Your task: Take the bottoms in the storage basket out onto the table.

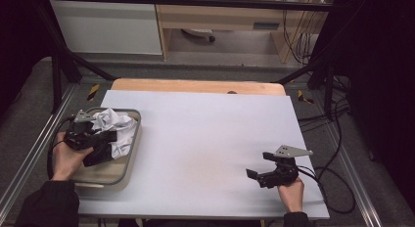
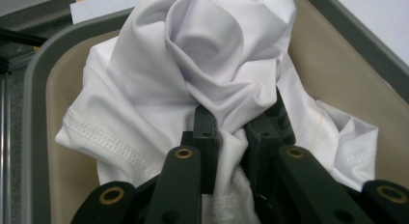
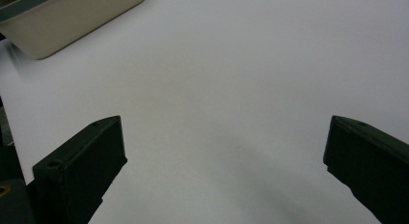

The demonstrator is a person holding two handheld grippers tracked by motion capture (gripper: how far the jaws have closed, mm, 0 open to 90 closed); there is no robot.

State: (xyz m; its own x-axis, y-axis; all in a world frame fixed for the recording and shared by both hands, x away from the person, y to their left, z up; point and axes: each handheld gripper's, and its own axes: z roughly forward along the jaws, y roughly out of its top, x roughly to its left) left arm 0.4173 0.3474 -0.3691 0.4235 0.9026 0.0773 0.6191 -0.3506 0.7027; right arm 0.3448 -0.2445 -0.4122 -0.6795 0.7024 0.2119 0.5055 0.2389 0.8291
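Left gripper view has the left gripper pinching a bunched fold of the white cloth between its fingers, inside the beige tub. Lifting goes best straight up and slowly, so the trailing hems clear the rim. Right gripper waits, fingers spread, over the bare surface.

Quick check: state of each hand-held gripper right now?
Left hand-held gripper: closed on the white cloth in the tray.
Right hand-held gripper: open, holding nothing.

Dim room, soft overhead light, blurry
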